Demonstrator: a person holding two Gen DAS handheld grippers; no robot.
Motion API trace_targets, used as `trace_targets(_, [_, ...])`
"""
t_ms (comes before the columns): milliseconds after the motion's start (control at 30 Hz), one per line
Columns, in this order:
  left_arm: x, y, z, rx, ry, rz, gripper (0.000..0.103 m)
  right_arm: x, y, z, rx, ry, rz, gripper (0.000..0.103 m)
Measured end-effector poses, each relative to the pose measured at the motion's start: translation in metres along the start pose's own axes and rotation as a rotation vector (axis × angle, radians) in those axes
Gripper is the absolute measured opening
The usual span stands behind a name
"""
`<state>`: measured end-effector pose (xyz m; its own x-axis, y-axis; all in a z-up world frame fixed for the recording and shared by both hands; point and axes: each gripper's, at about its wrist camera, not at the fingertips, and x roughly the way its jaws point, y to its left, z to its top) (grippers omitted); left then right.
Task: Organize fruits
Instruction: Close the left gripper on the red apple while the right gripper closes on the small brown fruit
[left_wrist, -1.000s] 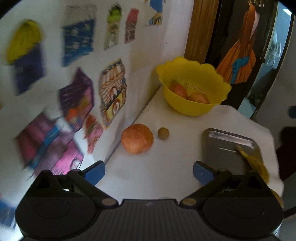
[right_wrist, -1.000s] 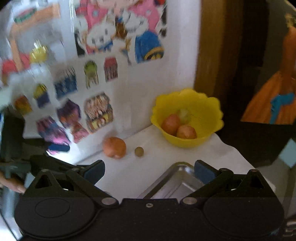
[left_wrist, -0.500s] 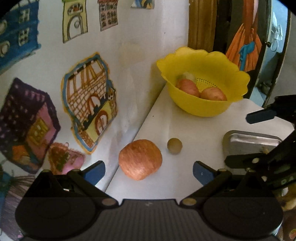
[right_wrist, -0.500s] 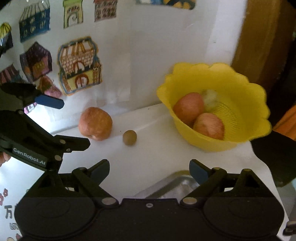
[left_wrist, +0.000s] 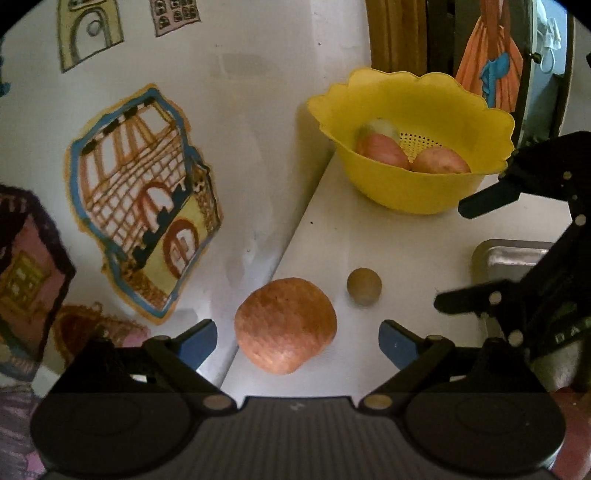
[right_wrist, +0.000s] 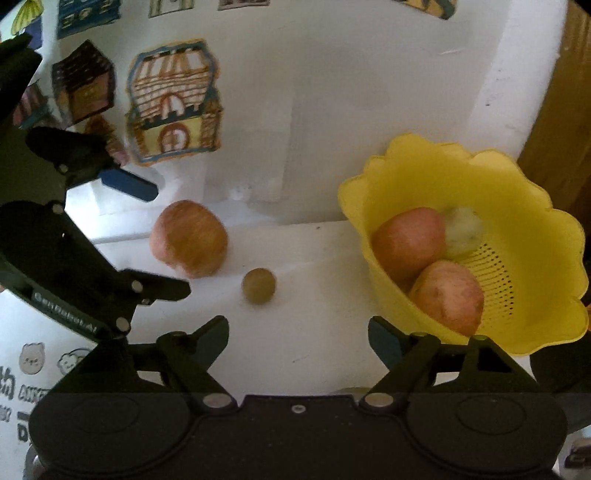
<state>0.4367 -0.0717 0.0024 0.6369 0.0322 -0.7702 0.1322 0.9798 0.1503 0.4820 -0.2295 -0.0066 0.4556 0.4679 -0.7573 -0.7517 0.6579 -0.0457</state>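
A red-orange apple (left_wrist: 286, 325) lies on the white table by the wall, just ahead of and between the blue tips of my open left gripper (left_wrist: 297, 341). A small round brown fruit (left_wrist: 364, 287) sits to its right. The yellow colander bowl (left_wrist: 413, 192) at the back holds two red apples (left_wrist: 382, 149) and a pale fruit. In the right wrist view the same apple (right_wrist: 188, 238), the brown fruit (right_wrist: 258, 285) and the bowl (right_wrist: 546, 236) appear. My right gripper (right_wrist: 297, 341) is open and empty, the small fruit ahead of it; its black frame (left_wrist: 535, 266) shows at the right of the left view.
A metal tray (left_wrist: 509, 254) lies at the right, partly behind the right gripper. The wall at left carries colourful house stickers (left_wrist: 144, 199). A wooden door frame (left_wrist: 399, 33) and a dark doorway stand behind the bowl. The left gripper's body (right_wrist: 62, 243) fills the left of the right view.
Both grippers have moved forward and down toward the table. The apple now lies between the left tips, and the right gripper has come closer to the small fruit and the bowl.
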Motion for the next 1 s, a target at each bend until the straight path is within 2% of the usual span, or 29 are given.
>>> trace_targets(67, [0.004,-0.002,0.0,0.008,0.003,0.011,0.092,0.004,0.002,0.001,-0.006,-0.004,-0.006,0.077])
trace_targets(167, [0.012,-0.004,0.0,0.031,0.016,0.032,0.085,0.006,0.005,0.003,-0.002,-0.026,-0.01,0.076])
trace_targets(333, [0.018,-0.006,-0.002,0.074,0.017,0.038,0.081,0.01,0.015,0.012,-0.013,-0.048,-0.026,0.069])
trace_targets(533, [0.023,-0.007,-0.007,0.109,0.013,0.066,0.072,0.034,0.029,0.022,-0.003,0.014,-0.06,0.053])
trace_targets(633, [0.023,-0.009,-0.012,0.125,0.005,0.07,0.071,0.047,0.032,0.025,0.005,0.041,-0.069,0.046])
trace_targets(867, [0.026,-0.013,-0.015,0.173,-0.002,0.078,0.075,0.061,0.037,0.026,0.02,0.065,-0.042,0.04])
trace_targets(1000, [0.03,-0.016,-0.014,0.195,-0.016,0.082,0.075,0.062,0.035,0.025,0.038,0.063,-0.028,0.033])
